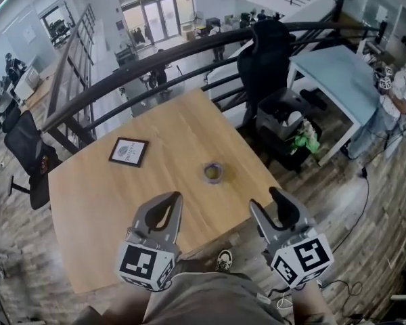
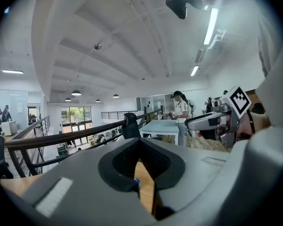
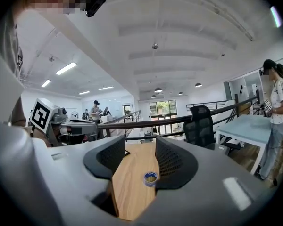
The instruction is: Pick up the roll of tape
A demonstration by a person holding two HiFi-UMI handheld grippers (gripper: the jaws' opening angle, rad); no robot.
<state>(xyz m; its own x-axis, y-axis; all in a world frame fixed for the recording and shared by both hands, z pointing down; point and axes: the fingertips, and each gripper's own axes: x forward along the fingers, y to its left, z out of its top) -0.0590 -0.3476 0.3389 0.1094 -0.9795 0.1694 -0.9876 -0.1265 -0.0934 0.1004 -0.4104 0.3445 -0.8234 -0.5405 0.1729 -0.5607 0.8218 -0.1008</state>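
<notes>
Tape roll (image 1: pixel 213 172), a small ring with a blue edge, lies flat on the wooden table (image 1: pixel 108 195), near the middle of its right half and well apart from a dark-framed card (image 1: pixel 128 152) that lies to its left. Both grippers hover over the table's near edge, short of the roll, which sits ahead of the space between them.

The left gripper (image 1: pixel 170 203) has its jaw tips drawn together with nothing between them; in the left gripper view only a thin wedge of tabletop shows behind the pads.

The right gripper (image 1: pixel 268 204) has its jaws spread wide and holds nothing. In the right gripper view the roll (image 3: pixel 151 177) shows in the gap between them, close to the right-hand jaw but farther off on the wood, untouched.
</notes>
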